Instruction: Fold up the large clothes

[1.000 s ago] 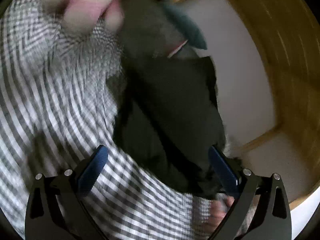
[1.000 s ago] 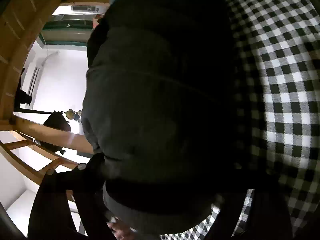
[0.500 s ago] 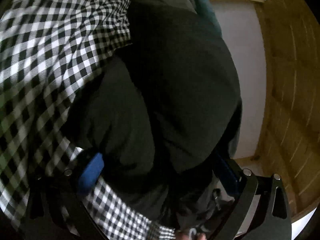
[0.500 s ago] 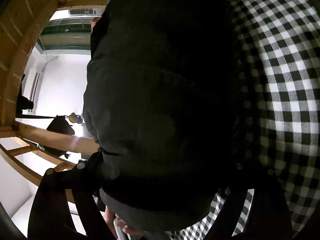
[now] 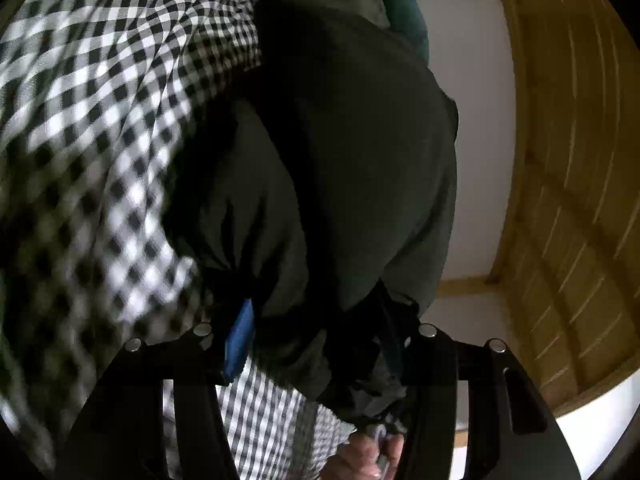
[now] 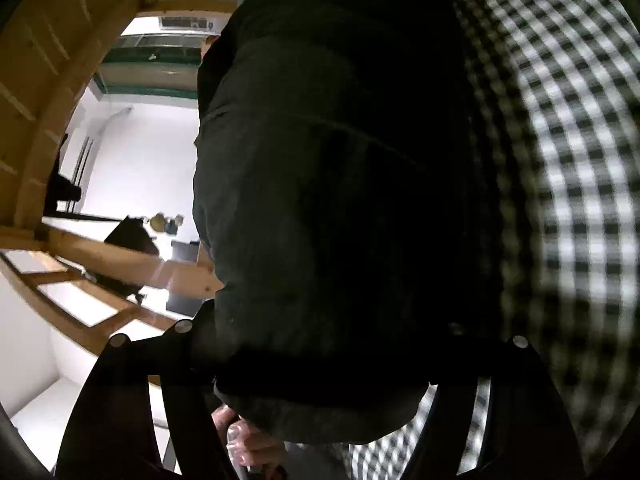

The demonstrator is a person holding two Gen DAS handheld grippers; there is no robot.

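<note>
Closing in since a second ago, the left gripper [image 5: 316,340] has just narrowed its jaws around a gathered bunch of the bulky dark green padded garment [image 5: 352,152], and its blue pad [image 5: 240,338] now presses into the cloth where it earlier stood clear of it. That pinch likely secures one end for a fold. The right gripper [image 6: 332,364] has also been closing; the garment [image 6: 340,200] fills the space between its fingers, bulging over them, so it appears clamped on the other end, though both pads are hidden. The garment lies on the black-and-white checked bedcover [image 5: 100,100], beside the wooden bed frame [image 5: 568,200]. Holding both ends lets the person lift and double it over.
</note>
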